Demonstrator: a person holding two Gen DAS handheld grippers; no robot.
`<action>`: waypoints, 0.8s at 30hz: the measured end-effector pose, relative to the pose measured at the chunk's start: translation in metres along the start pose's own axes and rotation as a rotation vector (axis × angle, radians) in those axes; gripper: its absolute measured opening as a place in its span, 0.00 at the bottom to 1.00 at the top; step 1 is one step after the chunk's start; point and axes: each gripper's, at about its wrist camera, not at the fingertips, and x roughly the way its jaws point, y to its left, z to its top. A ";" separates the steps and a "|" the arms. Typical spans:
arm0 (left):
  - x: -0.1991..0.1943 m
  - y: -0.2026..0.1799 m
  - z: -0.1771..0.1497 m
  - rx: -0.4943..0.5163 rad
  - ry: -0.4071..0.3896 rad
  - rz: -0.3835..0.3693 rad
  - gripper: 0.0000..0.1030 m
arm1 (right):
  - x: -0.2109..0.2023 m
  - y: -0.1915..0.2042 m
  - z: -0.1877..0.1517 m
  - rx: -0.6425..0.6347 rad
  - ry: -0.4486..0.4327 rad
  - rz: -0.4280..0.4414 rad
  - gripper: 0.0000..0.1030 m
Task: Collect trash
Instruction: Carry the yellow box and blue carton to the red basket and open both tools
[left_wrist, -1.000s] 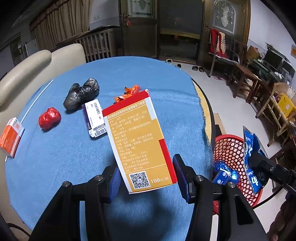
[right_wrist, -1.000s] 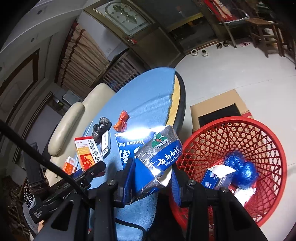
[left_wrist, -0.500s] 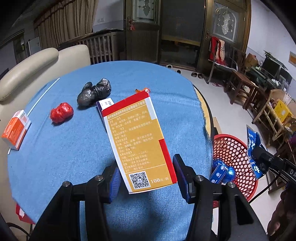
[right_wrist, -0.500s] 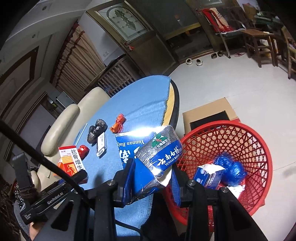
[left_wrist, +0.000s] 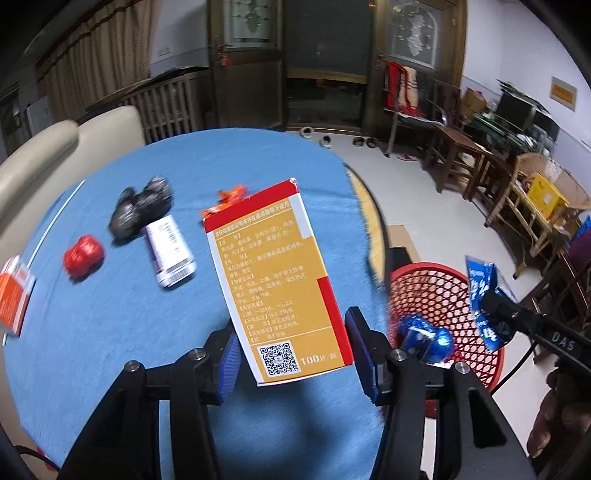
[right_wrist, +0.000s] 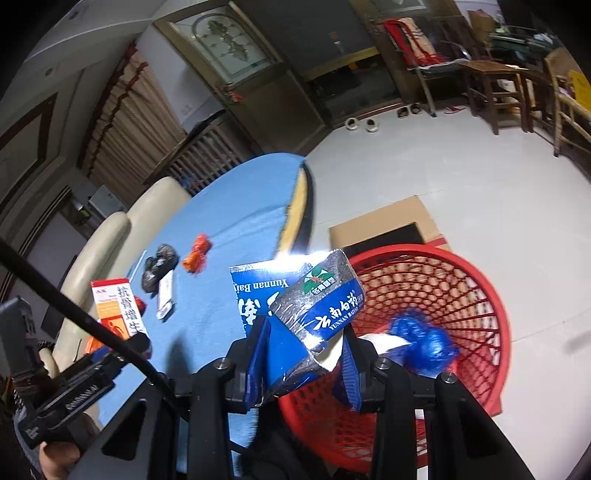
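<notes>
My left gripper (left_wrist: 293, 363) is shut on a red and yellow medicine box (left_wrist: 277, 280), held above the blue round table (left_wrist: 110, 332); the box also shows in the right wrist view (right_wrist: 116, 308). My right gripper (right_wrist: 303, 362) is shut on a crumpled blue and silver toothpaste box (right_wrist: 295, 306), held at the near rim of the red mesh basket (right_wrist: 461, 280). The basket (left_wrist: 436, 295) stands on the floor right of the table and holds blue trash (left_wrist: 428, 339).
On the table lie a black crumpled bag (left_wrist: 142, 208), a red wad (left_wrist: 83, 254), a white and purple box (left_wrist: 170, 249), an orange wrapper (left_wrist: 227, 199) and an orange box (left_wrist: 13, 295). A cardboard box (right_wrist: 388, 225) sits behind the basket. A cream sofa (left_wrist: 55, 147) stands at the left.
The left gripper with its box has shifted right, nearer the basket. The right gripper with the toothpaste box has moved closer over the basket's rim.
</notes>
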 end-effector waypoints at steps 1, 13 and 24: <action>0.002 -0.007 0.003 0.013 0.000 -0.009 0.53 | 0.000 -0.006 0.001 0.009 -0.001 -0.011 0.38; 0.034 -0.072 0.017 0.138 0.050 -0.101 0.53 | 0.009 -0.063 0.004 0.083 0.045 -0.132 0.40; 0.048 -0.111 0.014 0.217 0.097 -0.163 0.53 | -0.004 -0.097 0.009 0.173 0.018 -0.156 0.74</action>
